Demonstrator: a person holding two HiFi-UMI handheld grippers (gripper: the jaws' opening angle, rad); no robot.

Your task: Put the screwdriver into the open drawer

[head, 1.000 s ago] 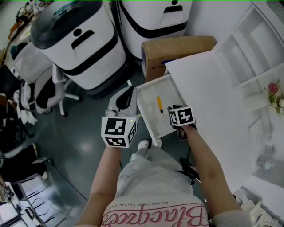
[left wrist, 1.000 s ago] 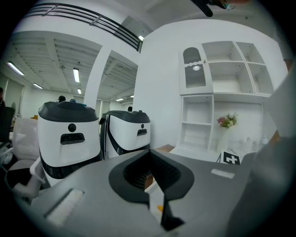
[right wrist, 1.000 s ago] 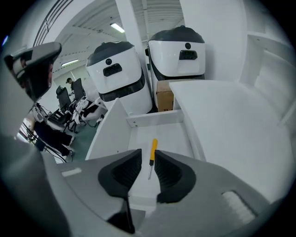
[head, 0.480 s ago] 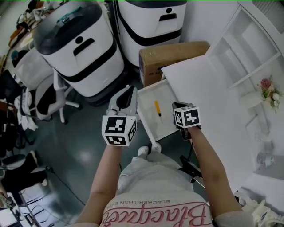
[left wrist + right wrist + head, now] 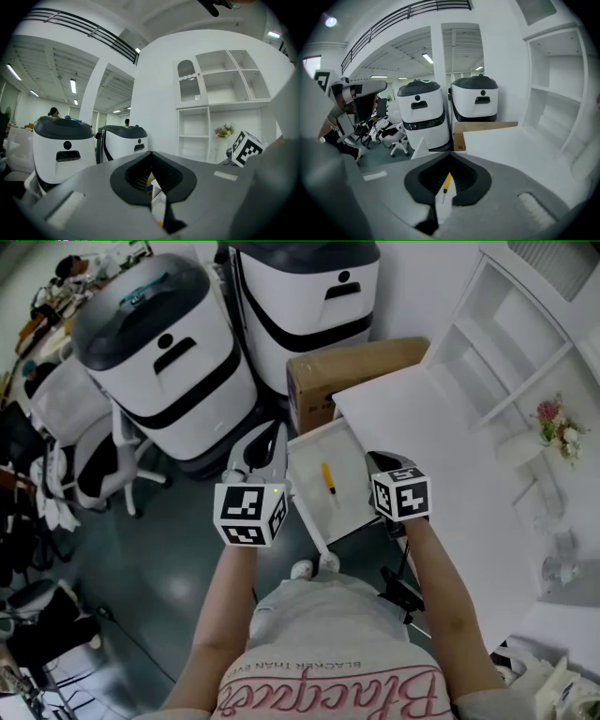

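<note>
Both forearms reach forward from the body, side by side. The left gripper (image 5: pixel 267 442) is held about level and stands just beside the drawer (image 5: pixel 354 510), at 9 o'clock of it. The right gripper (image 5: pixel 380 465) tilts down over the drawer's edge at 3 o'clock, near the white table (image 5: pixel 441 456).

The head view shows the screwdriver (image 5: pixel 327 478) inside the open drawer. It lies flat on the white bottom, between the two grippers and apart from both, with its yellow handle toward 12 o'clock. From above, however, the jaws themselves are hard to judge.

The right gripper view looks down along the right gripper (image 5: pixel 450 153) and shows the screwdriver (image 5: pixel 446 184) below it in the drawer, seen through the gap behind the tips. The jaws have just been closing; now the tips meet and nothing is between them.

The left gripper view looks across the room. It shows the two white machines (image 5: pixel 63 150) at 9 o'clock and the shelf unit (image 5: pixel 220 93) with flowers (image 5: pixel 224 131) at 2 o'clock. The left gripper (image 5: pixel 151 154) has its jaws together at the tips and grips nothing.

A cardboard box (image 5: pixel 352 367) stands at 12 o'clock of the drawer.
</note>
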